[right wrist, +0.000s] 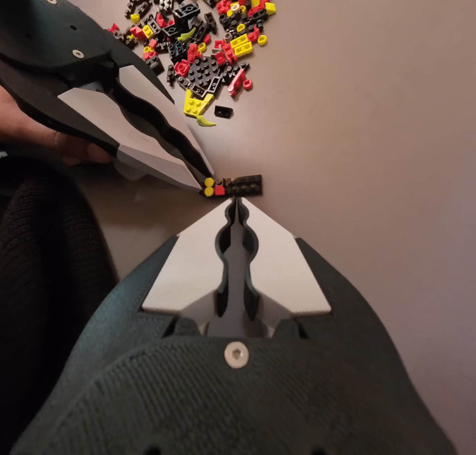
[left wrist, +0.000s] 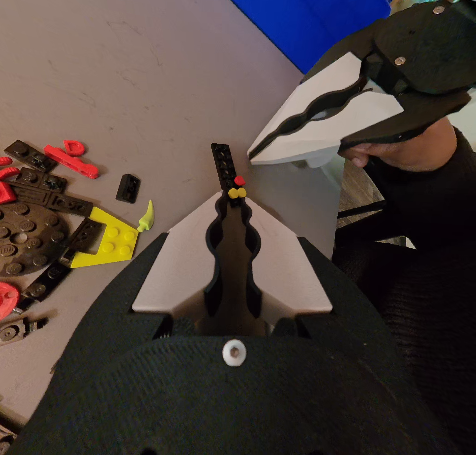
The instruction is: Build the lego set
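Counter scene: we are clamping our left hand-held gripper on the black plate's studded end, our right hand-held gripper nearly closed, empty, just beside it. Pressing sideways risks twisting the plate loose.

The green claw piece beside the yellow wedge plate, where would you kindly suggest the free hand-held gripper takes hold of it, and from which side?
Grip the green claw across its thick stud end, which points toward the yellow plate, coming from above, because it lies flat on the table and tapers to a thin curved tip. The right hand-held gripper looks free; the left hand-held gripper holds the black plate.
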`<state>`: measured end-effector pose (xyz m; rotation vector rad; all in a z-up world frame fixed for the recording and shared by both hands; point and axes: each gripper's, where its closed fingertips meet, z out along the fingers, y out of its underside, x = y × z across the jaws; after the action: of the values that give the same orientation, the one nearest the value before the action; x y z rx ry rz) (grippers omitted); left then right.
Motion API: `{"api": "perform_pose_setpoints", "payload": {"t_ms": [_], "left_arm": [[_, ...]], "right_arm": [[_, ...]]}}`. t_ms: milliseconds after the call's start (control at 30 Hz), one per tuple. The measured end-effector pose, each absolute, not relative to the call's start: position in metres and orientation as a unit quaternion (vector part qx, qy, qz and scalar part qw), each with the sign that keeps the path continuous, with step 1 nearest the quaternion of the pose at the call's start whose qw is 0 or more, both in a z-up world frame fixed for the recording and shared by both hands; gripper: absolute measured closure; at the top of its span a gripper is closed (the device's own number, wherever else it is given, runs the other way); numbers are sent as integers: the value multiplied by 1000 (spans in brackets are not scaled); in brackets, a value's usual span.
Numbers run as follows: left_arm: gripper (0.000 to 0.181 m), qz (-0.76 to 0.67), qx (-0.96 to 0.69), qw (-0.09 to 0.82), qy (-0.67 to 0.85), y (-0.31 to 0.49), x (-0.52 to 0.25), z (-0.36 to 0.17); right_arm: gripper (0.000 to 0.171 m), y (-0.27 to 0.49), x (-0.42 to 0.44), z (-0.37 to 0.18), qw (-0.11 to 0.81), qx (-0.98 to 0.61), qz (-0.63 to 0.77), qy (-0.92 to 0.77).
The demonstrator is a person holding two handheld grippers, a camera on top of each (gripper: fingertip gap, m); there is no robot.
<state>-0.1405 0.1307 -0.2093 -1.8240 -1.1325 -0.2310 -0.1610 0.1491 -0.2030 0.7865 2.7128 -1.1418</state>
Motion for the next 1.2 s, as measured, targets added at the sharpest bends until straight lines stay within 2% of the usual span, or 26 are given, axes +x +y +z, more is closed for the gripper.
{"api": "perform_pose_setpoints", "payload": {"t_ms": [167, 533, 1200], "left_arm": [[173, -94, -745, 471, -463, 131, -141, -209], [175, -93, -747, 469, -463, 131, -140, -210], [175, -92, -749, 468, -460, 134, -139, -210]], "right_arm": [[165, 140, -156, -191, 66, 247, -409, 876], [171, 133, -152, -205, 56, 234, -378, 894], [171, 129, -150, -206, 35, 242, -353, 903]]}}
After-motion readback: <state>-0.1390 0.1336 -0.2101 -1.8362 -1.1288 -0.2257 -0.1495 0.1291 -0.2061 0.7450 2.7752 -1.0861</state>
